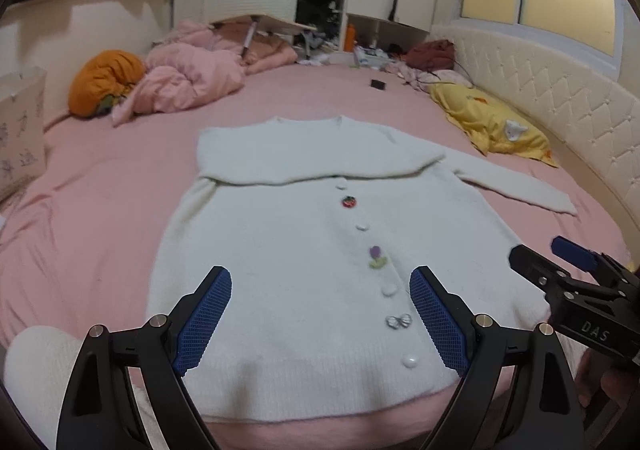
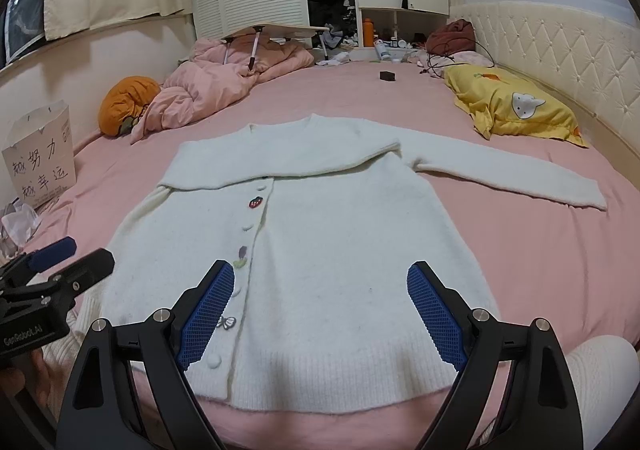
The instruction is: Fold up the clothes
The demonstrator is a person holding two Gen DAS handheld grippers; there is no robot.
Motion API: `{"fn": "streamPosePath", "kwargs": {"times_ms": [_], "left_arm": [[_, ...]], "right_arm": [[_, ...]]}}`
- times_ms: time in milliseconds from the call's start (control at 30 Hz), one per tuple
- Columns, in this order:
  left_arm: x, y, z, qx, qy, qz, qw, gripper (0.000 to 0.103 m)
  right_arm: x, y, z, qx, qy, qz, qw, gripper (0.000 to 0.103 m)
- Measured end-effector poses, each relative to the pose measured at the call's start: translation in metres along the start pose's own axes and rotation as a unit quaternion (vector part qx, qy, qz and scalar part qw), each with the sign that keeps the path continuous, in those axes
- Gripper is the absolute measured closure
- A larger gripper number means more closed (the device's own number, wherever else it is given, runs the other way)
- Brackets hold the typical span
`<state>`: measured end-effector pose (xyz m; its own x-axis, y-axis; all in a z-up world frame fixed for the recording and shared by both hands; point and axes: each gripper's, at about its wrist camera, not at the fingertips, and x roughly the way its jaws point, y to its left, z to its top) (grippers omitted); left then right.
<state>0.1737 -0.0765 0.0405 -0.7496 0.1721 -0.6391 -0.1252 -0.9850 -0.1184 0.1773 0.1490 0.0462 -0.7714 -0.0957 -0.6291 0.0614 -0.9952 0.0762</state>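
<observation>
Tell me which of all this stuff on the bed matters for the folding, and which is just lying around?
For the folding:
white cardigan, one sleeve already folded across its chest
left gripper, open
right gripper, open

Just lying around:
yellow pillow
pink quilt
orange cushion
paper bag
small black box

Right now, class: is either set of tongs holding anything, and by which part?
Nothing is held. Left tongs and right tongs are both open above the white cardigan.
</observation>
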Motion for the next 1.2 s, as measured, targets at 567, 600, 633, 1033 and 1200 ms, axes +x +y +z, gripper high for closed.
{"fn": "streamPosePath", "kwargs": {"times_ms": [567, 600, 633, 1033, 1200], "left_arm": [[0.0, -0.003, 0.0, 0.01, -0.002, 0.019, 0.9998, 0.012], [0.0, -0.003, 0.0, 0.01, -0.001, 0.018, 0.9998, 0.012], [0.0, -0.003, 0.001, 0.01, -0.001, 0.018, 0.9998, 0.012], [0.011, 0.001, -0.001, 0.002, 0.017, 0.022, 0.9996, 0.012], [0.026, 0.002, -0.004, -0.001, 0.048, 0.02, 0.9987, 0.011]], "right_arm": [[0.0, 0.002, 0.0, -0.001, 0.0, 0.0, 1.0, 0.014], [0.0, 0.002, 0.001, -0.001, 0.0, 0.0, 1.0, 0.014], [0.0, 0.002, 0.001, 0.0, 0.001, 0.001, 1.0, 0.014], [0.011, -0.018, 0.006, 0.048, 0.013, 0.028, 0.998, 0.014], [0.022, -0.043, 0.013, 0.105, 0.028, 0.06, 0.992, 0.014]]}}
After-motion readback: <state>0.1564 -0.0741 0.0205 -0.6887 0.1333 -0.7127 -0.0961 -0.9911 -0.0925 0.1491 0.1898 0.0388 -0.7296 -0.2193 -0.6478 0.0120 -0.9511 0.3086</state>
